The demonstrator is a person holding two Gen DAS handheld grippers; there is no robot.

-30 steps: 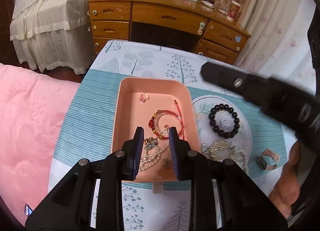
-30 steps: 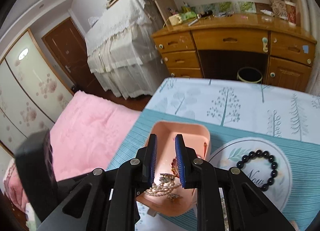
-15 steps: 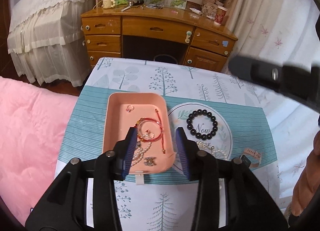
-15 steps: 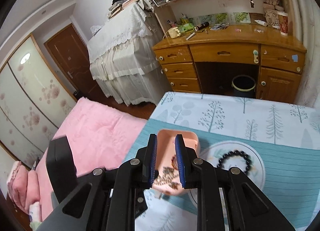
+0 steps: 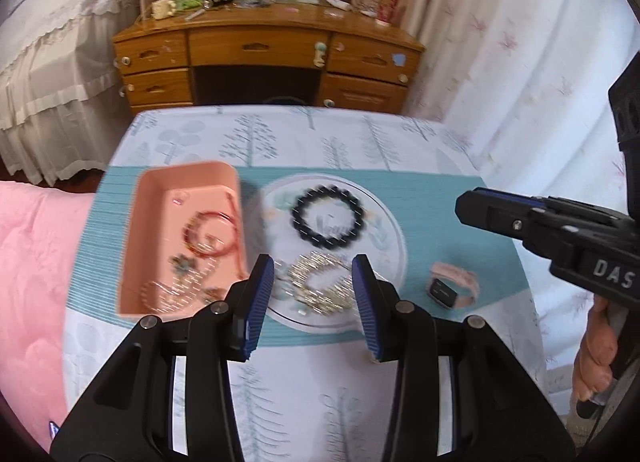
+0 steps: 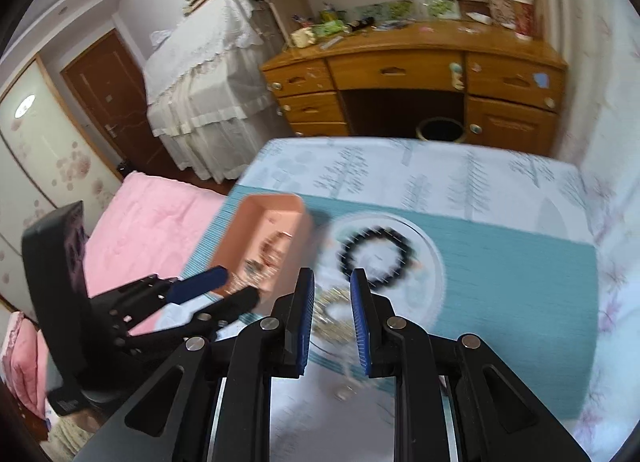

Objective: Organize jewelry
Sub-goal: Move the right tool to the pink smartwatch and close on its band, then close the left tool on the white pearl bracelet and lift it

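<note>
Behind your table with its tree-print cloth stands a wooden desk, a pink bed to the left. Your left gripper, jaws apart and just widened, holds nothing above the round plate. Your right gripper has narrow, empty jaws. Jewelry lies in the pink tray; a black bead bracelet sits on the plate.

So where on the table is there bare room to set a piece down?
Free: the far cloth behind the pink tray, and the teal strip right of the round plate. Crowded: the tray's near half, and the plate, around the black bead bracelet.
</note>
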